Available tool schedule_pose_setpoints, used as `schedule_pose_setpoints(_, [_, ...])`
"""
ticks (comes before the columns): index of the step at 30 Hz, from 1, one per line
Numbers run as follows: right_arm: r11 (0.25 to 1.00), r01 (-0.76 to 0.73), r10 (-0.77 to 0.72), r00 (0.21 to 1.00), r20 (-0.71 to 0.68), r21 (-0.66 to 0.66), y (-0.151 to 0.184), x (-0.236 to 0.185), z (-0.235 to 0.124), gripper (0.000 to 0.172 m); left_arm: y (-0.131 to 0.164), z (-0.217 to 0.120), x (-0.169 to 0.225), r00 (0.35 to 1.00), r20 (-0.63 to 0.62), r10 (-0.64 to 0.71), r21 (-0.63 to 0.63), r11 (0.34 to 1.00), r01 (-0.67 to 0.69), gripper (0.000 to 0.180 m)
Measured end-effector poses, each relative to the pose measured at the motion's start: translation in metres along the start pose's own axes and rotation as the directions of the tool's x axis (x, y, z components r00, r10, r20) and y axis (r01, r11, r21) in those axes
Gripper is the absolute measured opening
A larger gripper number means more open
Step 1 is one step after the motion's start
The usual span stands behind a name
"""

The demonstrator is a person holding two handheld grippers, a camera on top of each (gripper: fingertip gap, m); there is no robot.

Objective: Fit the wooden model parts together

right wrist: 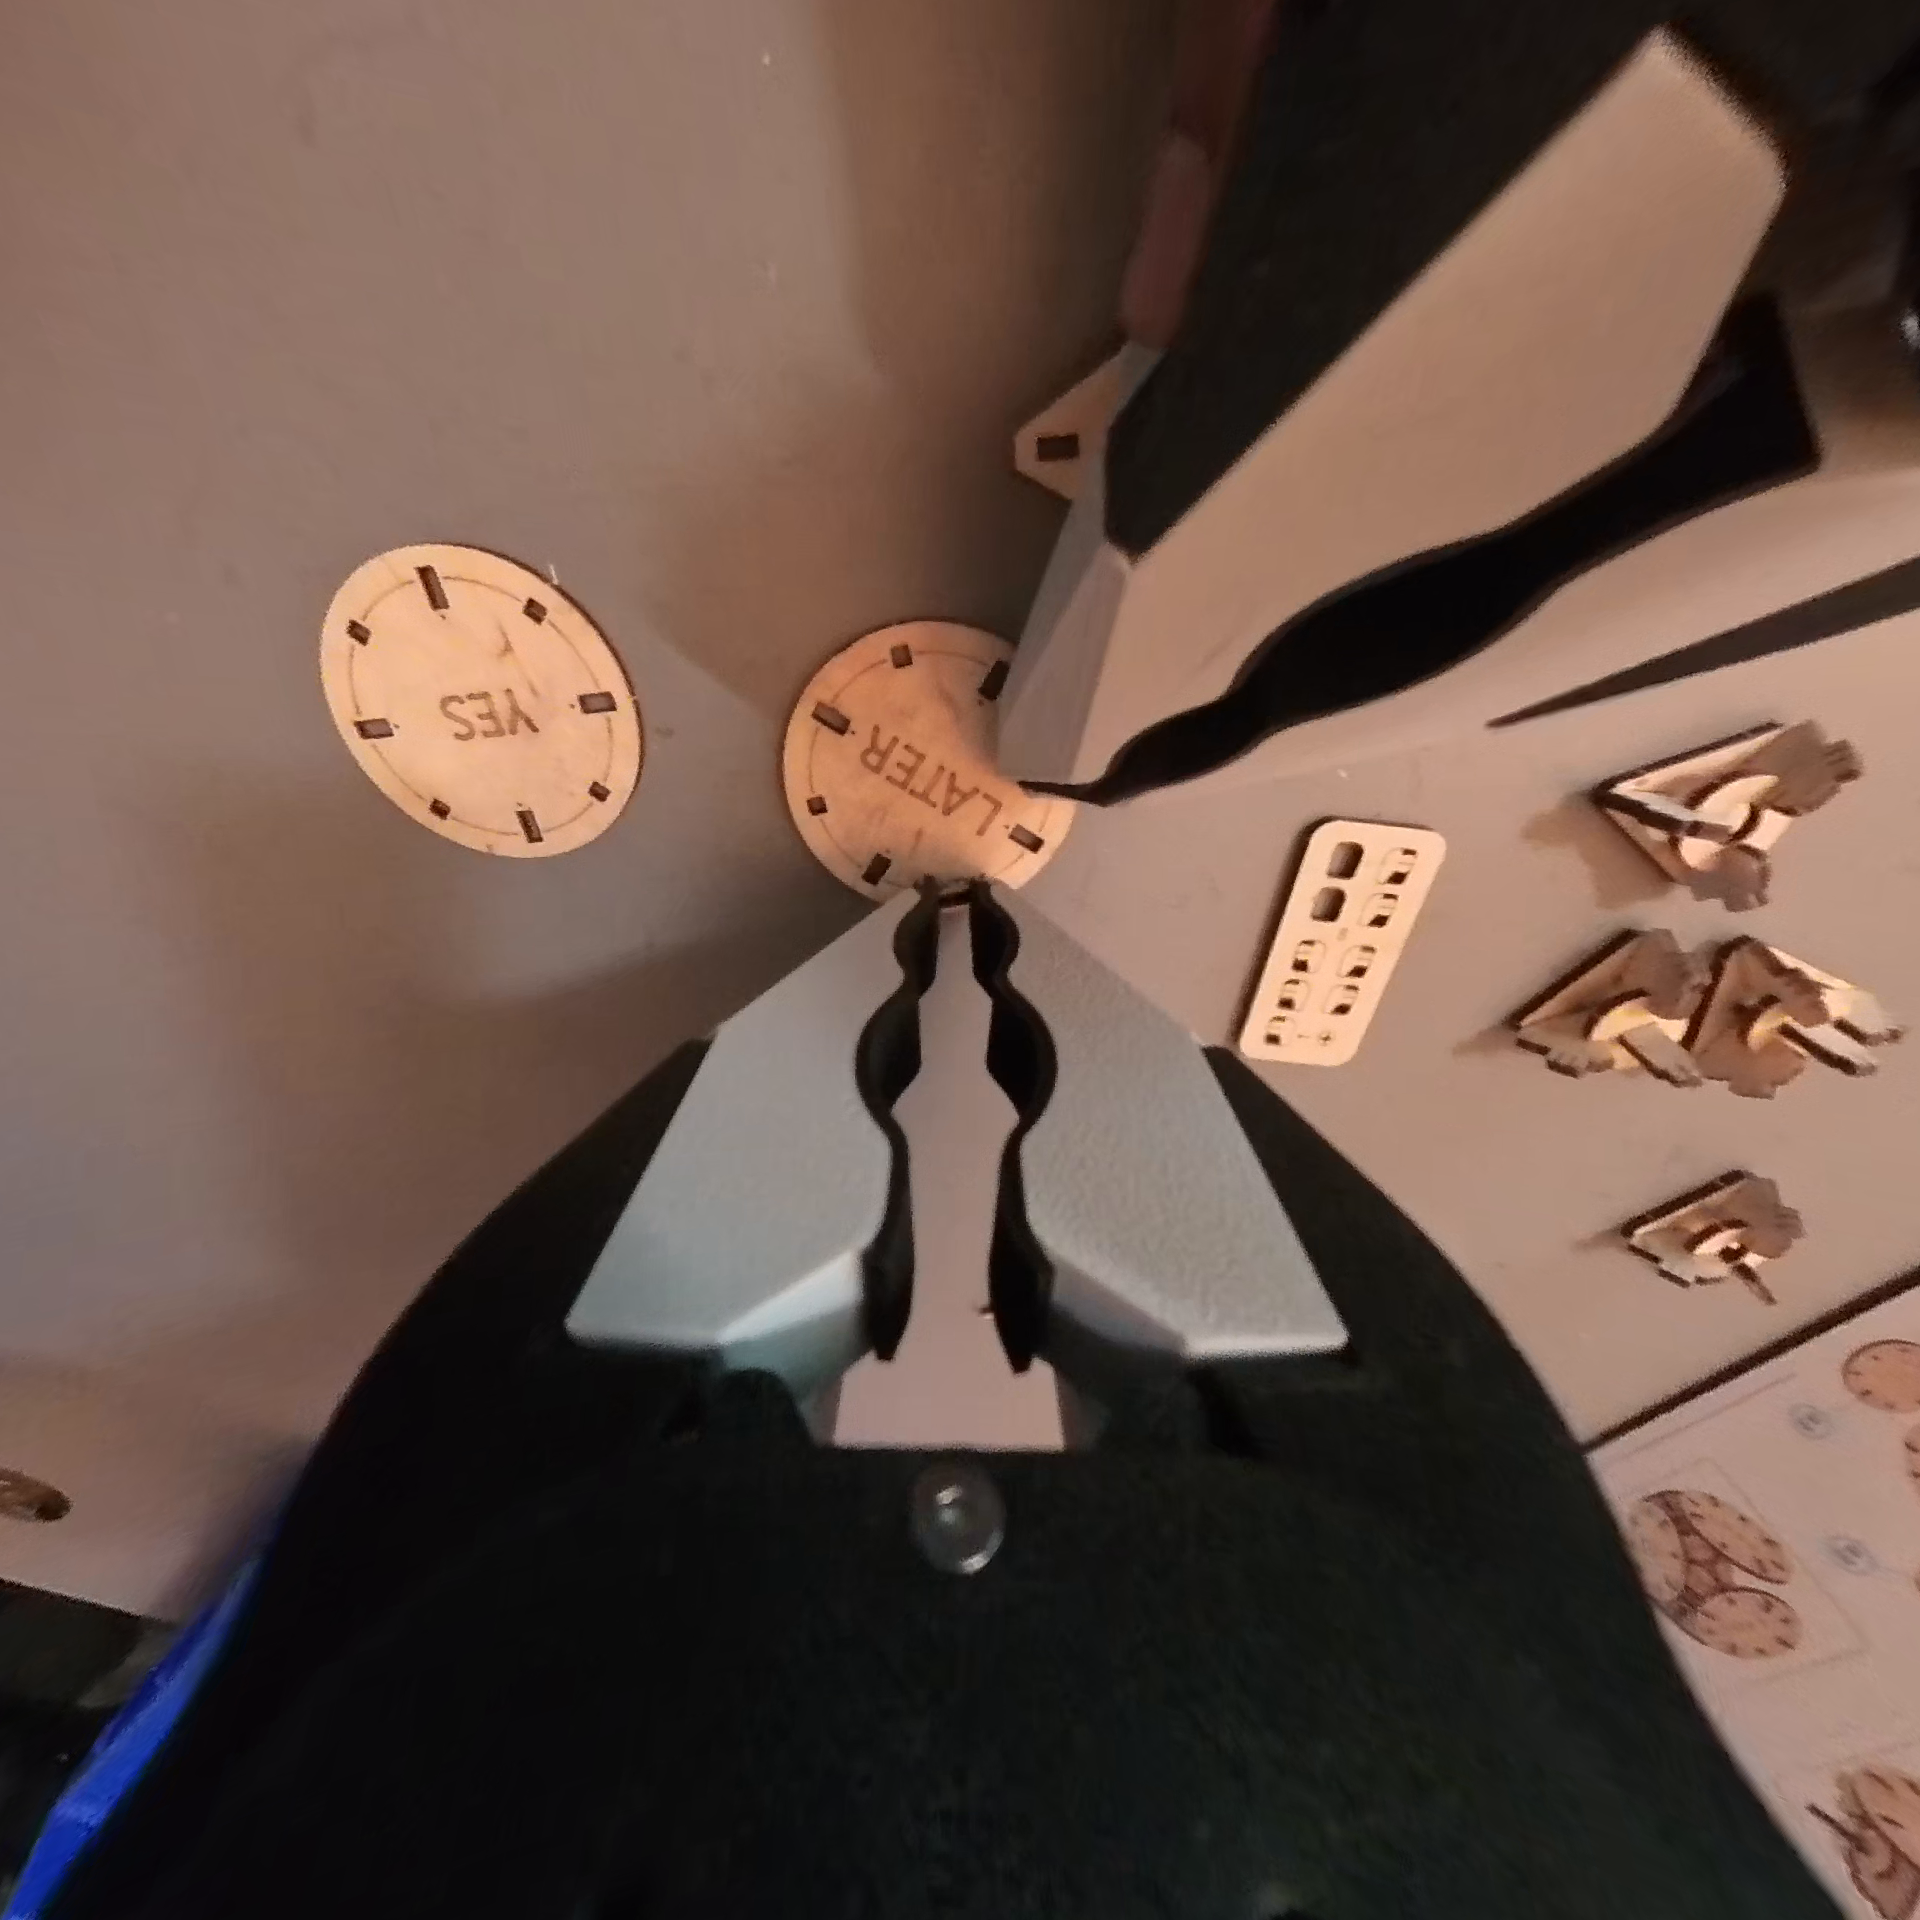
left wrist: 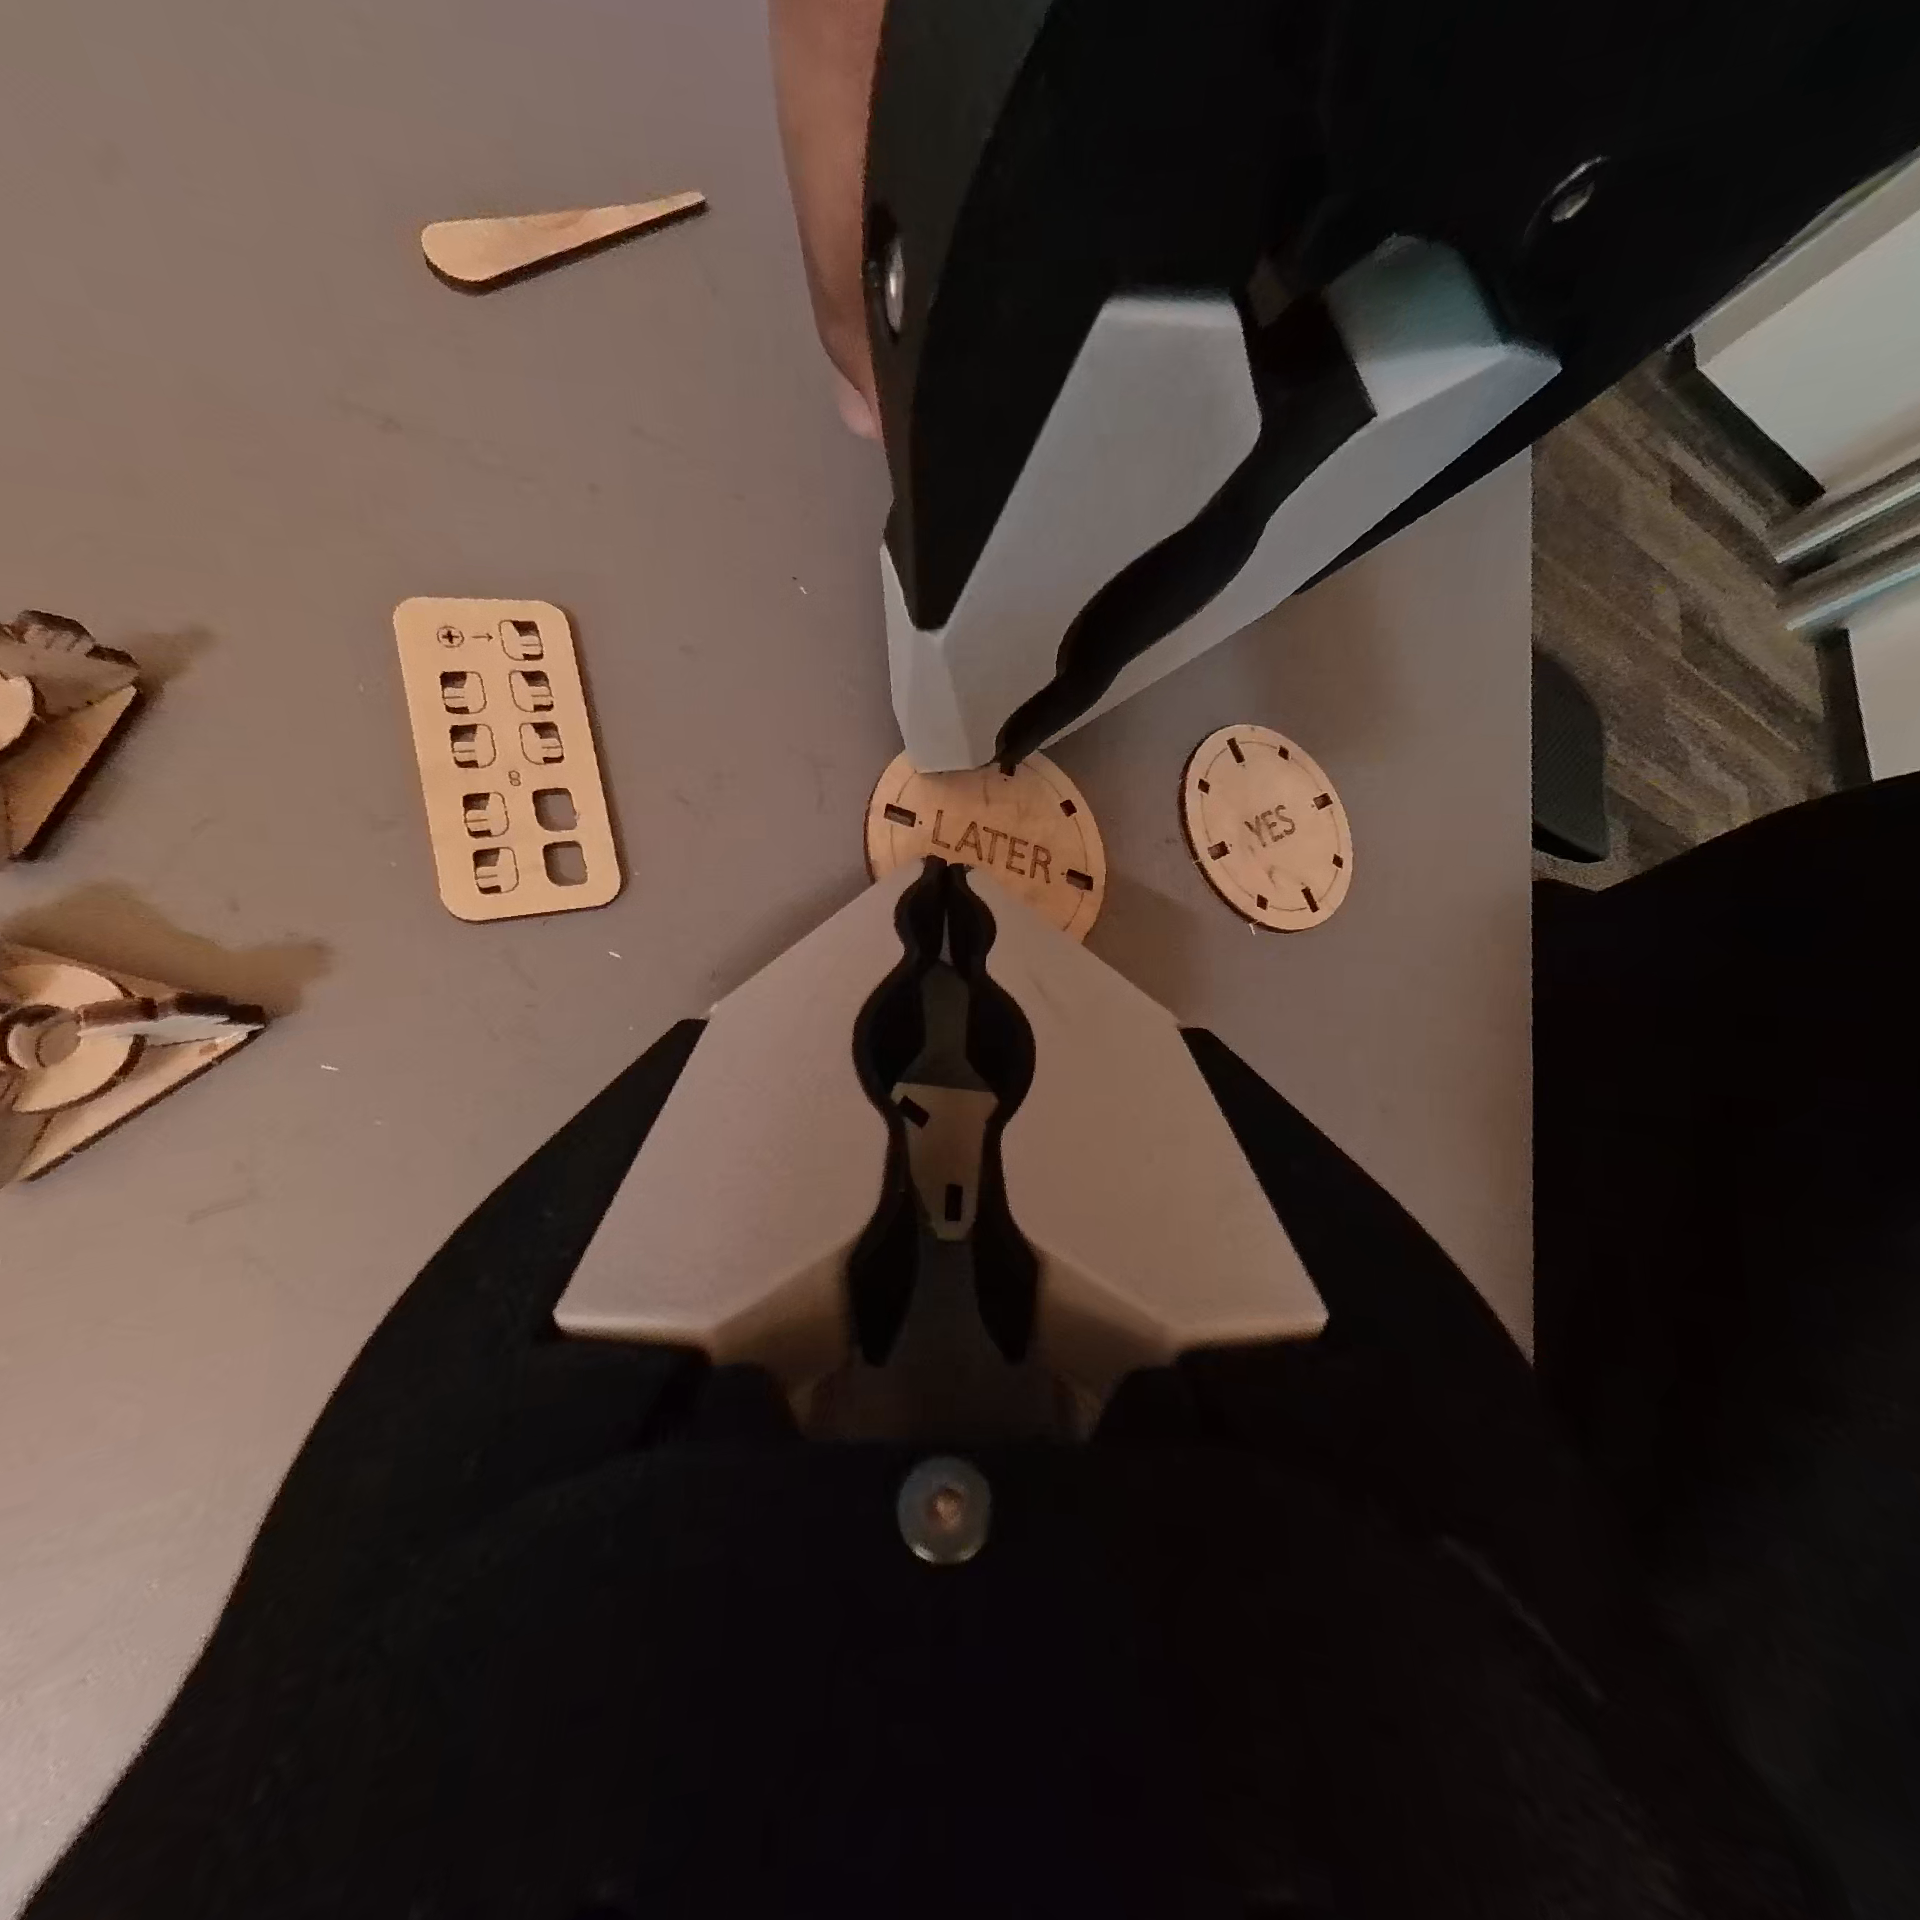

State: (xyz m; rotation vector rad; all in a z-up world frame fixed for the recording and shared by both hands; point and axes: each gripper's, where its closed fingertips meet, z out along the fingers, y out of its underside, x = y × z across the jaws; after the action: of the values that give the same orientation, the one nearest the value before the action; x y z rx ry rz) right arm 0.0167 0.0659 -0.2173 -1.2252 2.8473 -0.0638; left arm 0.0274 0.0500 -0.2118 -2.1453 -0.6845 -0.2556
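A round wooden disc [left wrist: 1013, 831] with slots round its rim and an engraved word lies flat on the grey table [left wrist: 312, 416]. My left gripper [left wrist: 940, 871] is shut, with its tips resting on the disc's top face; it also shows in the right wrist view [right wrist: 1029, 784]. My right gripper [right wrist: 951, 891] is at the disc's [right wrist: 904, 748] rim, shut on a small wooden tab [right wrist: 951, 896] right at a rim slot. It enters the left wrist view from above [left wrist: 1003, 756].
A second engraved disc [left wrist: 1268, 826] lies beside the first, near the table's edge [left wrist: 1532, 1039]. A wooden card of small cut-out parts [left wrist: 507, 758], a teardrop-shaped piece [left wrist: 551, 237] and several assembled wooden pieces [right wrist: 1704, 1013] lie around. A slotted piece [right wrist: 1060, 442] lies under the left gripper. A printed sheet [right wrist: 1766, 1558] sits nearby. The grippers are tip to tip, or close to it. My right gripper's tips are some 12 centimetres from the teardrop-shaped piece [left wrist: 551, 237].
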Motion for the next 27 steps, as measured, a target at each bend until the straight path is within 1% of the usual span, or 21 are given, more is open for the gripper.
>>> schedule_pose_setpoints(5, [1.0, -0.012, 0.013, 0.999, -0.031, 0.001, 0.0, 0.0, 0.0, 0.004, 0.0, 0.0, 0.0, 1.0, 0.001, 0.001, 0.0, 1.0, -0.001, 0.0])
schedule_pose_setpoints(8, [0.997, -0.077, 0.078, 0.996, -0.036, 0.016, 0.0, 0.001, 0.0, 0.005, 0.0, 0.0, 0.0, 1.0, 0.004, 0.004, 0.0, 1.0, -0.004, 0.0])
schedule_pose_setpoints(9, [0.994, -0.103, 0.104, 0.994, -0.029, 0.02, 0.0, 0.0, 0.0, 0.008, 0.0, 0.0, 0.0, 1.0, 0.009, 0.01, 0.0, 1.0, -0.01, 0.0])
schedule_pose_setpoints(10, [0.992, -0.121, 0.122, 0.992, -0.015, 0.028, 0.0, -0.003, 0.0, 0.016, 0.0, 0.0, 0.0, 1.0, 0.014, 0.016, 0.0, 1.0, -0.016, 0.0])
schedule_pose_setpoints(12, [0.988, -0.142, 0.144, 0.989, -0.018, 0.063, -0.003, -0.004, -0.002, 0.017, 0.0, 0.0, 0.0, 1.0, 0.018, 0.021, -0.001, 1.0, -0.021, 0.0])
schedule_pose_setpoints(15, [0.975, -0.19, 0.198, 0.978, -0.063, 0.117, -0.005, 0.0, -0.009, 0.019, 0.0, 0.0, 0.0, 1.0, 0.008, 0.011, 0.0, 1.0, -0.011, 0.0])
schedule_pose_setpoints(17, [0.951, -0.256, 0.277, 0.954, -0.113, 0.173, -0.006, 0.008, -0.018, 0.013, 0.0, 0.0, 0.0, 1.0, 0.005, 0.008, 0.001, 1.0, -0.008, 0.0])
schedule_pose_setpoints(19, [0.911, -0.338, 0.381, 0.909, -0.17, 0.236, -0.005, 0.018, -0.025, 0.0, 0.0, 0.0, 0.0, 1.0, 0.006, 0.008, 0.001, 1.0, -0.008, 0.0])
schedule_pose_setpoints(21, [0.864, -0.425, 0.478, 0.862, -0.171, 0.27, -0.004, 0.018, -0.025, 0.0, 0.0, 0.0, 0.0, 1.0, 0.003, 0.006, 0.0, 1.0, -0.006, 0.0])
schedule_pose_setpoints(23, [0.828, -0.495, 0.543, 0.826, -0.153, 0.264, -0.002, 0.012, -0.018, 0.0, 0.0, 0.0, 0.0, 1.0, 0.002, 0.004, 0.0, 1.0, -0.004, 0.0])
schedule_pose_setpoints(27, [0.79, -0.545, 0.6, 0.78, -0.177, 0.281, -0.002, 0.006, -0.015, 0.0, 0.0, 0.0, 0.0, 1.0, -0.001, 0.002, 0.0, 1.0, -0.002, 0.0])
